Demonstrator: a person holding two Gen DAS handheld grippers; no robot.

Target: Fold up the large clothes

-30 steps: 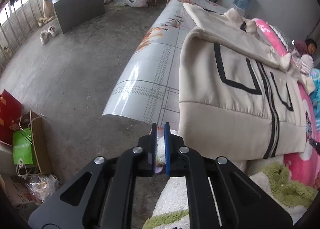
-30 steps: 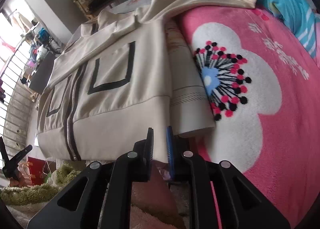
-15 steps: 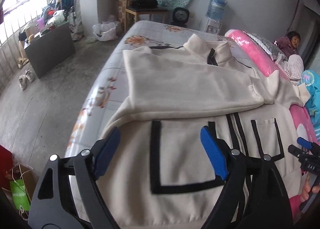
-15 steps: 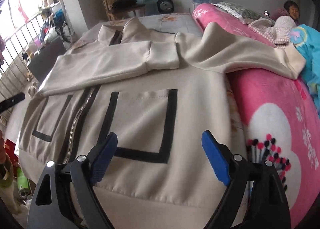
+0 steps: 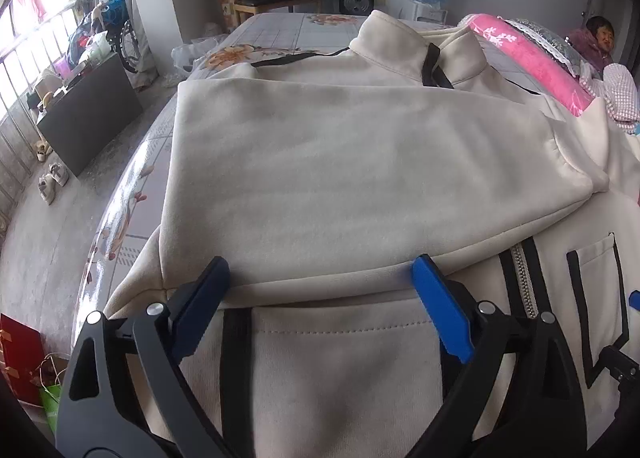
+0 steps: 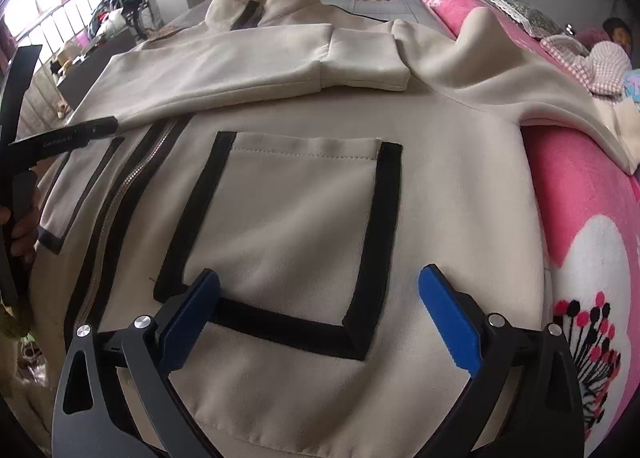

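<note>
Right wrist view, cream zip jacket (image 6: pixel 304 194), black-trimmed pockets, one sleeve (image 6: pixel 224 70) folded across

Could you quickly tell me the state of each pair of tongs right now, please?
Left tongs: opening, empty, above the jacket.
Right tongs: opening, empty, above its pocket.
</note>
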